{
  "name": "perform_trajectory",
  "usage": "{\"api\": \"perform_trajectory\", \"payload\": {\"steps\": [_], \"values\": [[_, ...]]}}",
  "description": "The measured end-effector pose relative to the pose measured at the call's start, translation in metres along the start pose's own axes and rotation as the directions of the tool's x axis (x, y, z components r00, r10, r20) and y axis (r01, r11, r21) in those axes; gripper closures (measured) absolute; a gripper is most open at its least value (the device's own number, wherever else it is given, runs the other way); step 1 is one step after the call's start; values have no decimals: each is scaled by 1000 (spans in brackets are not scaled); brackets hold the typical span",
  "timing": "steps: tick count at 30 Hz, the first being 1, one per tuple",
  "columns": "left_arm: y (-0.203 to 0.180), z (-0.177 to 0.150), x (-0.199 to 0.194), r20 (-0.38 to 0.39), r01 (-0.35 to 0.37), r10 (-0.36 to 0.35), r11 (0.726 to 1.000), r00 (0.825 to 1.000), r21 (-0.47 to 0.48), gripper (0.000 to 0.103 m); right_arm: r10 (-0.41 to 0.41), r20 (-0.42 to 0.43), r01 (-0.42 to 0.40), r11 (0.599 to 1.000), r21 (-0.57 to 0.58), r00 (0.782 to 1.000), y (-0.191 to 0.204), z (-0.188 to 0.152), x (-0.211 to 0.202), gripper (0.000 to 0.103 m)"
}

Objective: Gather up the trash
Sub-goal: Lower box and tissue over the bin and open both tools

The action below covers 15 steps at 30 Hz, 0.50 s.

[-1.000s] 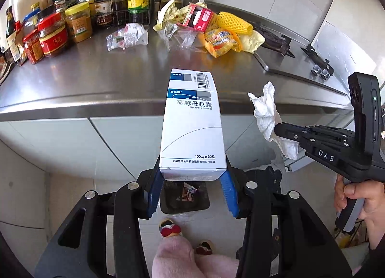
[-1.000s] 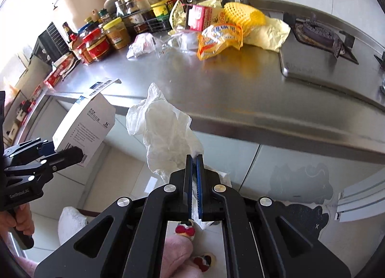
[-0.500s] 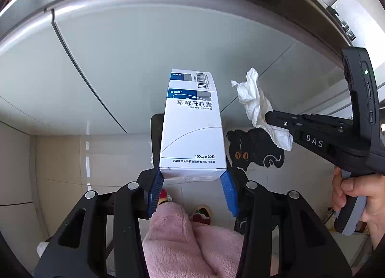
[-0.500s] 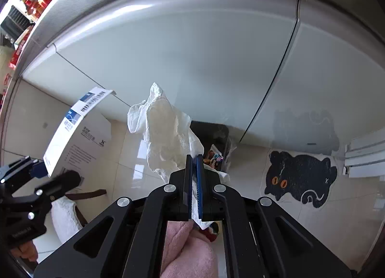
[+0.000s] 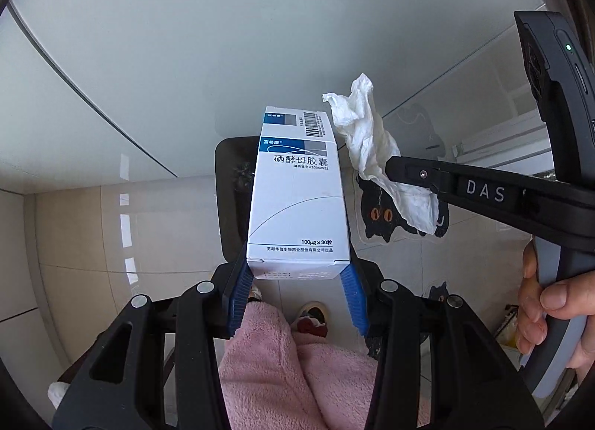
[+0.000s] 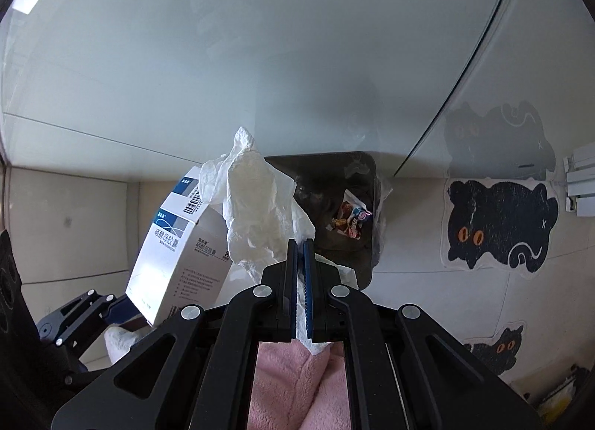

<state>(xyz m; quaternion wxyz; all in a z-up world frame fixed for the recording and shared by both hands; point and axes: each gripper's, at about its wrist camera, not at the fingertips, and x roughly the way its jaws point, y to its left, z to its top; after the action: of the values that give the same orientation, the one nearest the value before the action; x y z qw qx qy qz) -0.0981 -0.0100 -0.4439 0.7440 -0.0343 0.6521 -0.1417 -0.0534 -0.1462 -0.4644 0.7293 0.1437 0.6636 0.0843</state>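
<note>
Left claw (image 5: pixel 297 281): pinching the white medicine box (image 5: pixel 297 188) by its lower end, one blue pad on each side; the pads are spread only as wide as the box.
Medicine box: upright between the left pads, printed face toward the left wrist camera, barcode flap at the top. In the right wrist view the same box (image 6: pixel 174 247) appears at the left, tilted, with the left claw (image 6: pixel 119 307) under it.
Right claw (image 6: pixel 300 244): blue pads pressed together on a crumpled white tissue (image 6: pixel 256 207).
Tissue: most of it stands up beyond the right claw's tips in a loose bunch; a small tail hangs out behind the pads. In the left wrist view the tissue (image 5: pixel 375 154) is just beside the box's upper right corner; whether the two touch I cannot tell.
Right hand (image 5: pixel 546 303): fingers wrapped around the grey handle of the right claw, at the right edge of the left wrist view.
Trash bin (image 6: pixel 353 188): dark, lined with a bag, standing on the floor against the pale cabinet door (image 6: pixel 297 58). It holds a few coloured wrappers (image 6: pixel 351 218).
Box relative to bin: in the left wrist view the box covers the bin's (image 5: pixel 232 184) right part.
Tissue relative to bin: in the right wrist view it overlaps the bin's left side.
Floor: pale tiles, with a black cat-shaped mat (image 6: pixel 498 221) right of the bin.
Person: pink fleece garment (image 5: pixel 282 366) shows below both claws.
</note>
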Motion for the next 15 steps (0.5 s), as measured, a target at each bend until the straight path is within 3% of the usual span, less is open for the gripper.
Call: {"api": "perform_trajectory", "payload": {"steps": [12, 13, 15], "values": [[18, 10, 19, -54, 27, -28, 1000, 998, -12, 59, -7, -35, 9, 997, 78, 999, -4, 16, 27, 93], [17, 11, 19, -53, 29, -30, 999, 998, -14, 59, -9, -35, 12, 997, 82, 999, -4, 17, 27, 89], [16, 12, 18, -51, 33, -34, 999, 998, -12, 57, -4, -29, 6, 996, 94, 1000, -3, 17, 24, 70]]}}
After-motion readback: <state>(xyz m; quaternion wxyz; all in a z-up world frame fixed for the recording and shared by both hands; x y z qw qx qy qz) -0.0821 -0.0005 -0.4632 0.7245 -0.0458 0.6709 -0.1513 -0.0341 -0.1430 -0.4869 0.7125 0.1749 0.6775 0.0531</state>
